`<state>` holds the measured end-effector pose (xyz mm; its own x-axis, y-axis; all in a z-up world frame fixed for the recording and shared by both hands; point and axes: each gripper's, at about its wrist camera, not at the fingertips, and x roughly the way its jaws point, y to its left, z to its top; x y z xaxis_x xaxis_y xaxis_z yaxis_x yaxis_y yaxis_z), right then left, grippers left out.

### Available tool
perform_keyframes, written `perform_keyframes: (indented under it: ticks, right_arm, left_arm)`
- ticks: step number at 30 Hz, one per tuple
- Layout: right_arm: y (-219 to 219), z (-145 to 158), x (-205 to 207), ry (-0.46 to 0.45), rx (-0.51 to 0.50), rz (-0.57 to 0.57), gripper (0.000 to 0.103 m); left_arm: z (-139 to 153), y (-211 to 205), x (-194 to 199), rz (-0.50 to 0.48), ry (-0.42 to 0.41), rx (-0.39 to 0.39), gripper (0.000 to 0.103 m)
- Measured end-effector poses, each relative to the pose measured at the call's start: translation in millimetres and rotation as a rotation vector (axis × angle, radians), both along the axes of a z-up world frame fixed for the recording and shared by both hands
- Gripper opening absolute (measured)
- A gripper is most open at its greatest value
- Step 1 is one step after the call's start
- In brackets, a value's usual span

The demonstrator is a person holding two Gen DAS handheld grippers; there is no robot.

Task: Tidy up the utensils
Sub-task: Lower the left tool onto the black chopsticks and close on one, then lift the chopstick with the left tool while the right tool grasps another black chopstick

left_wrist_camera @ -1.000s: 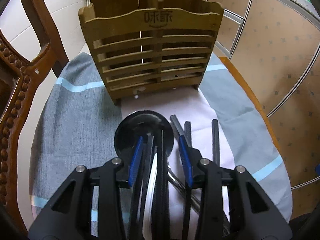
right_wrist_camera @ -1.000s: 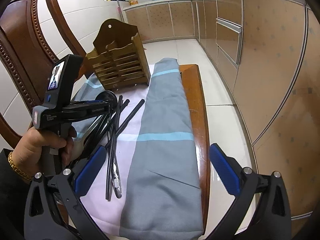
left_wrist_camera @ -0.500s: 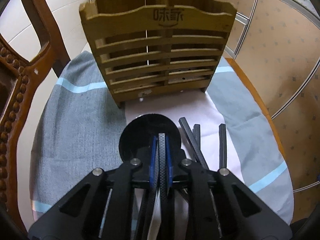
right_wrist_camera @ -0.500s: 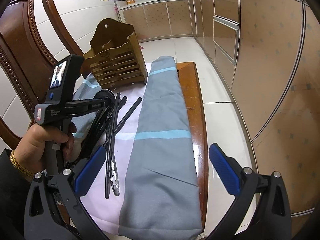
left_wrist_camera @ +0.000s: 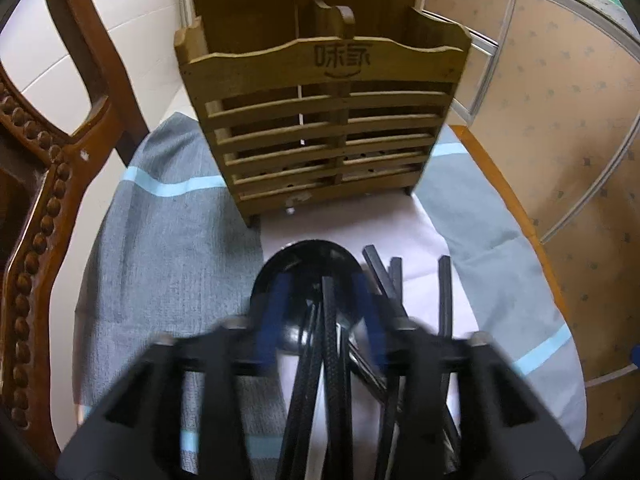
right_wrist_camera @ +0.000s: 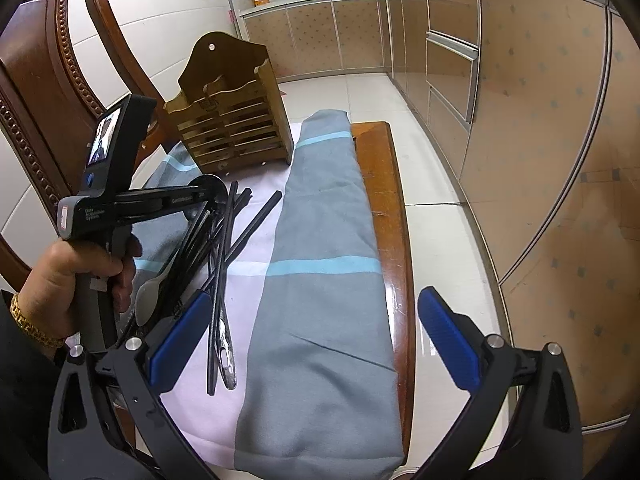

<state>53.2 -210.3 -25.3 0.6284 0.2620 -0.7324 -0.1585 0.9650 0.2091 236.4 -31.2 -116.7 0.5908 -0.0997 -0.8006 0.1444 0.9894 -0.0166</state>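
Even, soft indoor light with faint shadows. My left tongs (left_wrist_camera: pixel 320 320) smear with motion blur, while my right view stays sharp. Glare streaks the bare worktop edge (right_wrist_camera: pixel 394 280). Fisheye bends everything; corners go black.

carved wooden chair (right_wrist_camera: pixel 44 80), kitchen cabinets (right_wrist_camera: pixel 520 128)

Black chopsticks (left_wrist_camera: pixel 334 340) and a ladle (left_wrist_camera: pixel 308 280), apparently, lie fanned before the upright slatted wooden holder (left_wrist_camera: pixel 324 120).

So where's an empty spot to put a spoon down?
The grey cloth on the right, between the chopsticks and the wooden table edge, is bare. So is the cloth left of the ladle. In front of the holder it is crowded.
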Motion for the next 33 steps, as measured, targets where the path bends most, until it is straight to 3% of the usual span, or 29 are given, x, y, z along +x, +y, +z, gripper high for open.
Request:
perform_keyframes:
  ticks: [2,4,6,13,19,23,28,33]
  right_arm:
    - [-1,0,0,0.001,0.003,0.0,0.1]
    - [-1,0,-1,-0.001,0.001,0.001,0.1]
    - [-2,0,-1,0.001,0.002,0.003,0.1]
    - [-2,1,0,0.0,0.001,0.003,0.1]
    - [2,1,1,0.0,-0.002,0.004,0.1]
    - [8,2,1,0.001,0.002,0.009,0.1]
    - [15,5,0,-0.015,0.007,0.008,0.1]
    - [22,6,-3,-0.034,-0.002,0.002,0.1]
  left_arm:
    - [-3,-3,5,0.001,0.018,-0.002,0.036]
    - [-7,-1,6,0.019,0.028,0.0,0.017]
    - [-10,4,10,0.018,0.041,-0.025,0.008]
    - [-2,12,4,0.012,0.005,-0.041,0.008]
    - [43,25,-27,0.0,-0.105,-0.074,0.008]
    - [81,40,-63,0.026,-0.198,-0.104,0.008]
    - [118,65,-81,0.057,-0.279,-0.148,0.007]
    - [123,83,-73,0.084,-0.29,-0.194,0.007]
